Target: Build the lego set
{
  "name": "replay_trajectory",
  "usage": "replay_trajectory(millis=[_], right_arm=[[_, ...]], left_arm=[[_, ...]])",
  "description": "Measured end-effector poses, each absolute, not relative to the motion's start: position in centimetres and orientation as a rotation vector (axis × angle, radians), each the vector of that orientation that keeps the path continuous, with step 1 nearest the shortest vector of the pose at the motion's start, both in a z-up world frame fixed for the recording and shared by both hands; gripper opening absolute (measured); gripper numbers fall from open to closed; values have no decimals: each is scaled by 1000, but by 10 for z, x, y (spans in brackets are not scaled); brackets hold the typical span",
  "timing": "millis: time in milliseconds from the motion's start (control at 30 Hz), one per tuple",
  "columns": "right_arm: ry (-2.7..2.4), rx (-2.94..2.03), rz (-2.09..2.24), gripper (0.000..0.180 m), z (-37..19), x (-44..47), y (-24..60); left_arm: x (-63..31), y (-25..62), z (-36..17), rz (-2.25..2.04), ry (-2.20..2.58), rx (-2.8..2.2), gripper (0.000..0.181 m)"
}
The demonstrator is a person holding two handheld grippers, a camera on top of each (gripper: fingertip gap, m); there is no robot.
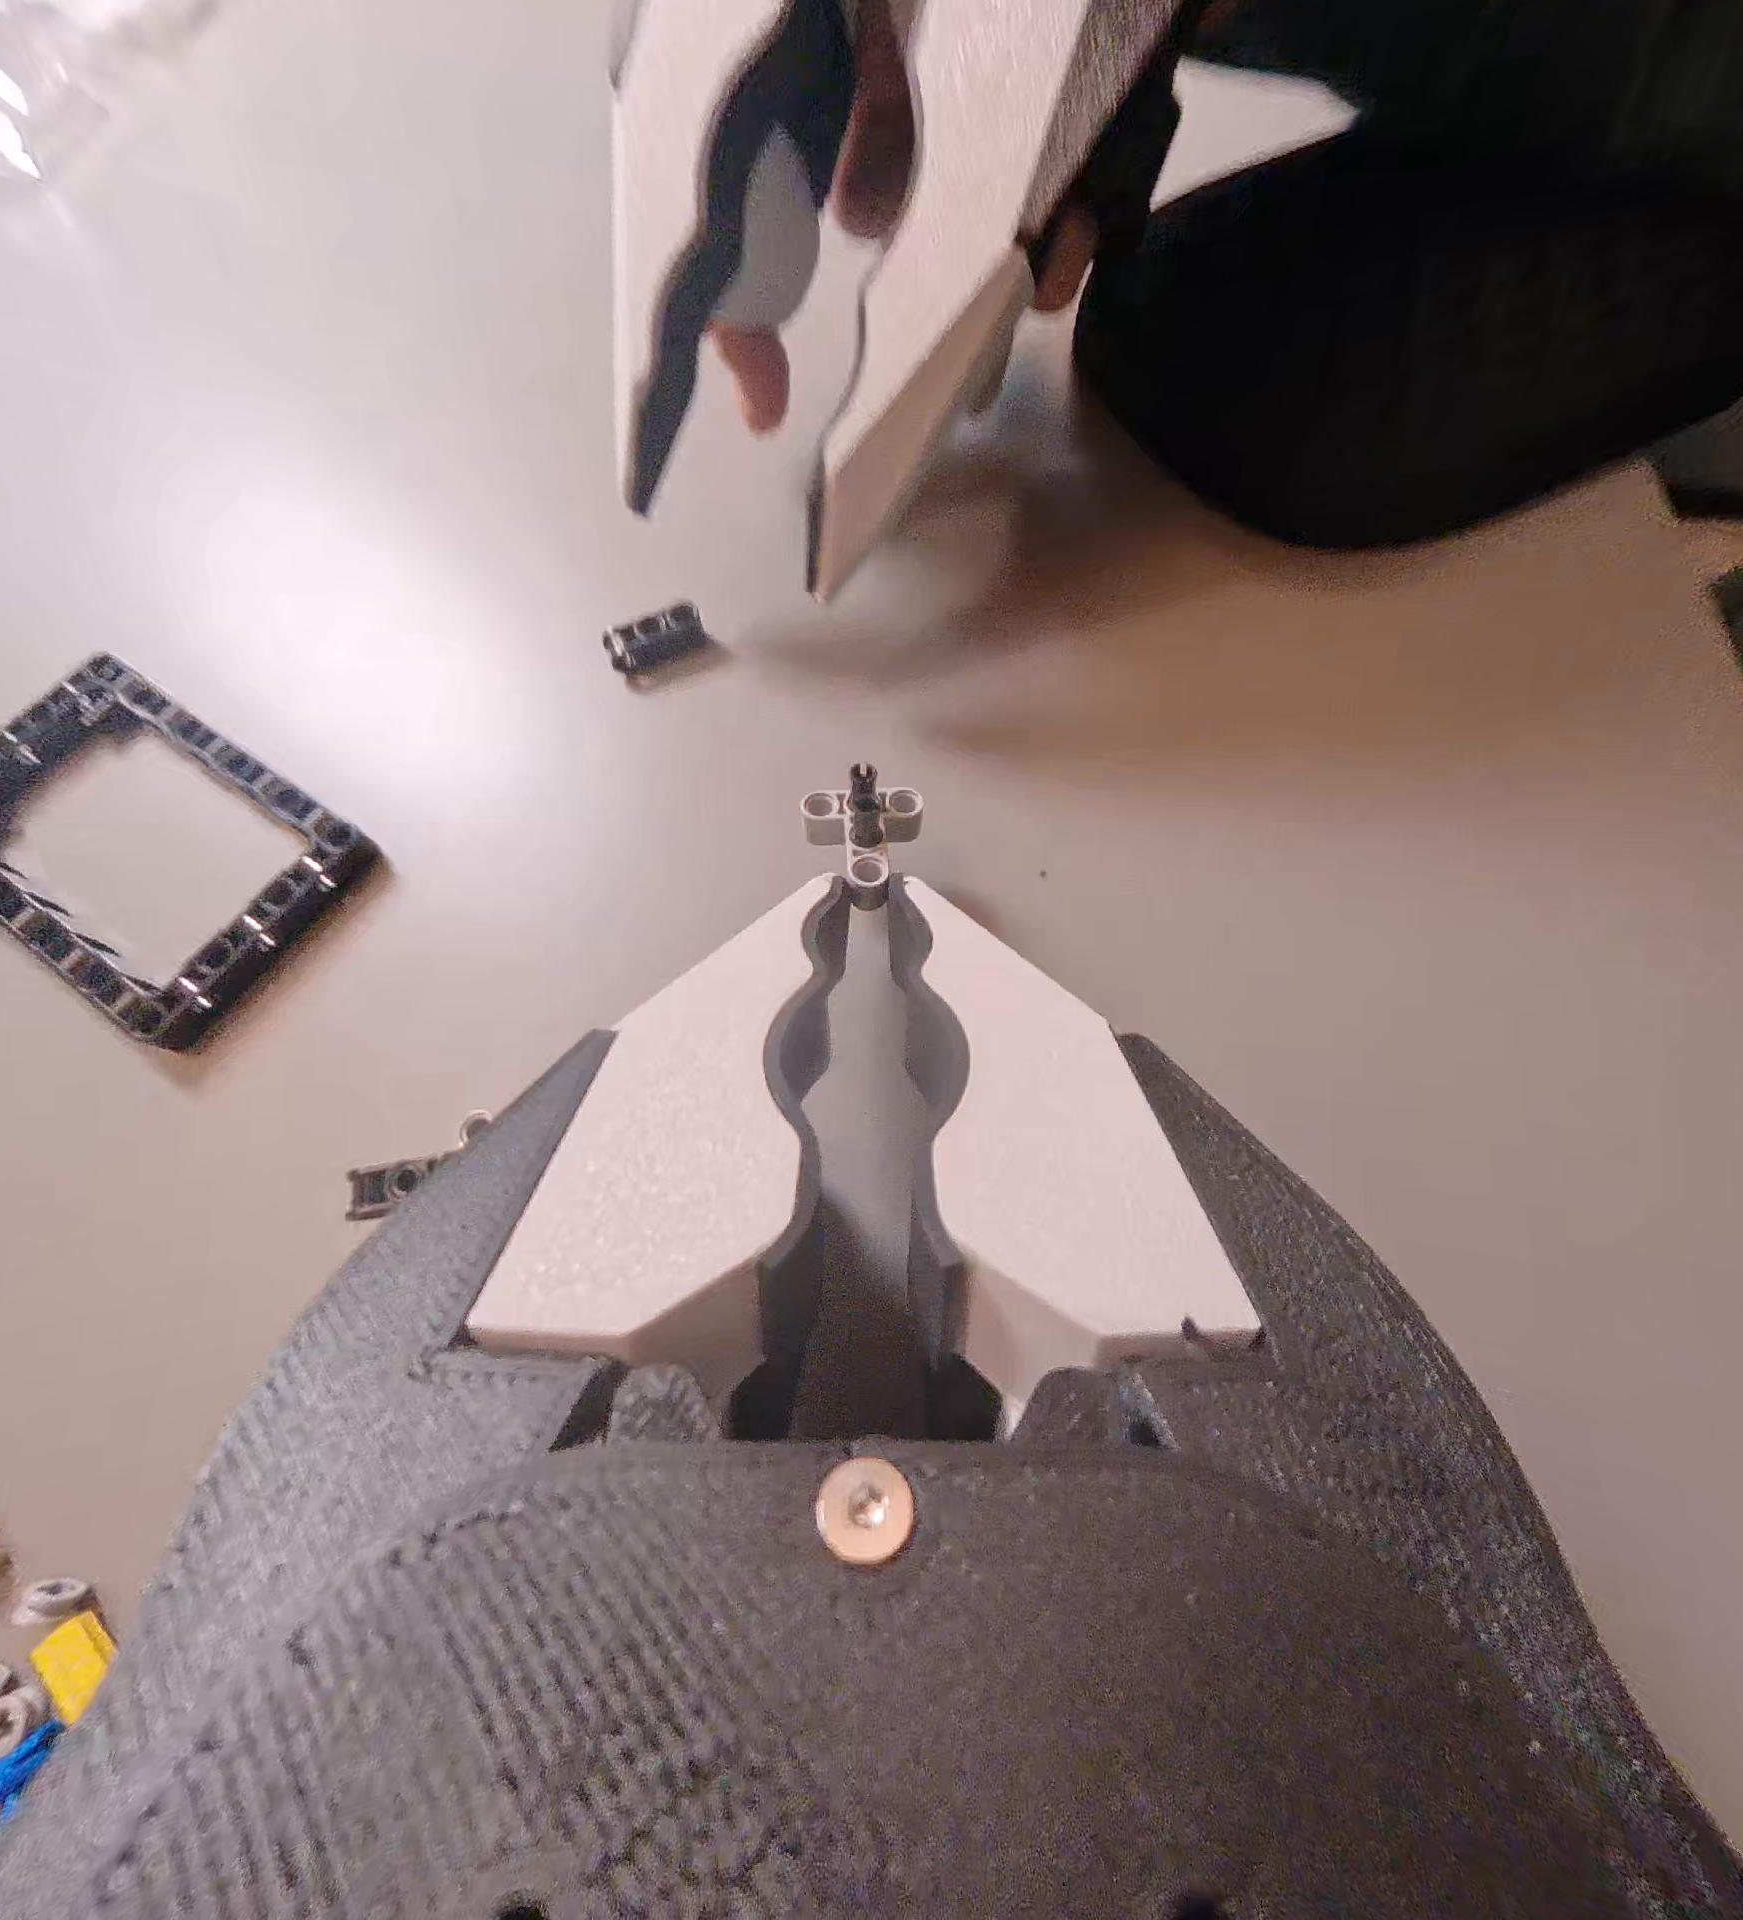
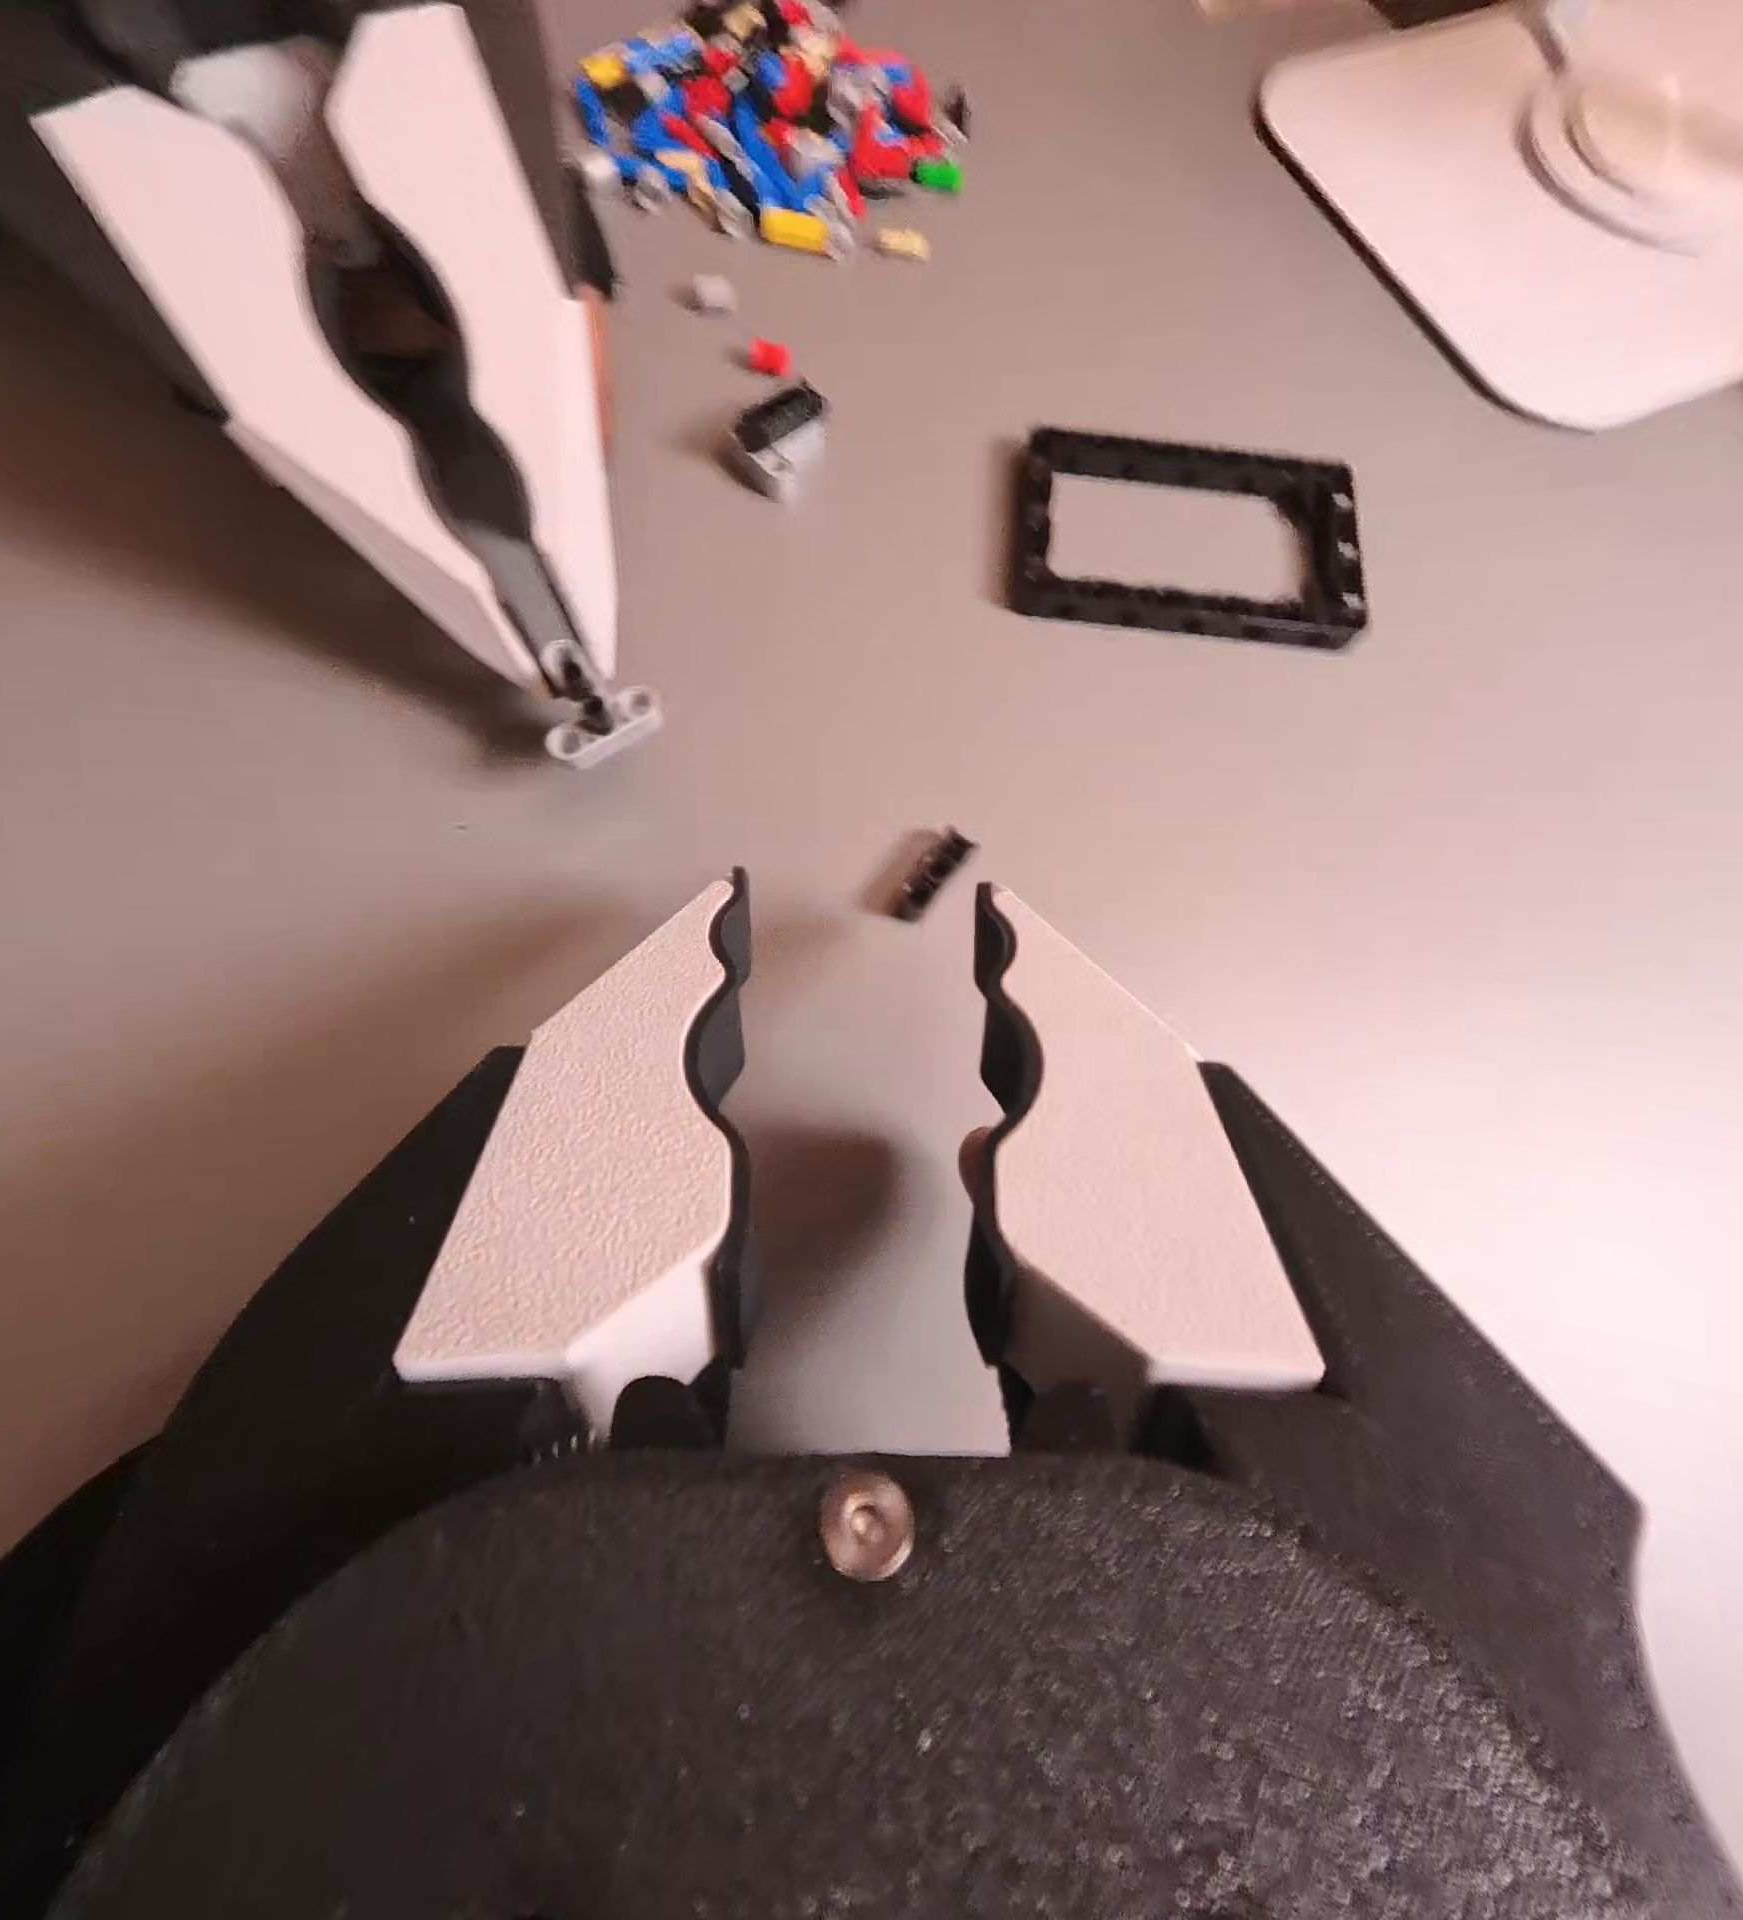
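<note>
My left gripper (image 1: 865, 883) is shut on a small grey T-shaped lego piece (image 1: 864, 821) with a black pin through it, held just above the table; the piece also shows in the right wrist view (image 2: 605, 720). My right gripper (image 2: 859, 896) is open and empty, low over the table, with a small black connector piece (image 2: 924, 873) lying just beyond its tips. The same connector shows in the left wrist view (image 1: 659, 632) below the other gripper (image 1: 732, 551). A black rectangular lego frame (image 1: 145, 847) lies flat on the table, also in the right wrist view (image 2: 1189, 540).
A pile of mixed coloured lego pieces (image 2: 773, 135) lies at the far side, partly seen in the left wrist view (image 1: 5, 1683). A black and grey piece (image 2: 779, 431) and a small red piece (image 2: 771, 356) lie near it. A white rounded stand base (image 2: 1532, 208) sits far right. About 8 centimeters separates my left fingertips from my right.
</note>
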State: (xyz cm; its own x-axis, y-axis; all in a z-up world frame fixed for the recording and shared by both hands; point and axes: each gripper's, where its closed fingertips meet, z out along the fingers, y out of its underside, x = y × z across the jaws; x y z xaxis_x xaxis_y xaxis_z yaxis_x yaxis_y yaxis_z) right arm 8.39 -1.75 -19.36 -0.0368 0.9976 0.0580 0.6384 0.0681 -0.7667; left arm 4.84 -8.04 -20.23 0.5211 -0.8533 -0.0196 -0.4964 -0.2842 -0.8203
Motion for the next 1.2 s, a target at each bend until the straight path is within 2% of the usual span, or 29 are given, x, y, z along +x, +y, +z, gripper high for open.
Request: replay_trajectory(millis=[200,400,767,933,1100,1200], right_arm=[[-1758,-1783,609,39,-210,79,-2],[-1853,-1744,524,6,-217,69,-4],[-2145,-1167,856,5,-179,50,-69],[-2336,-1096,828,5,-188,46,-79],[-2336,-1094,850,5,-193,44,-75],[-2303,-1122,871,18,-193,47,-71]], left_arm=[[51,-80,-215,-478,1162,-2008,6],[48,-76,-215,-430,1181,-1988,12],[45,-76,-184,-600,1055,-1875,23],[51,-78,-183,-538,1091,-1836,9],[50,-76,-188,-503,1086,-1872,7],[50,-74,-185,-536,1038,-1891,6]])
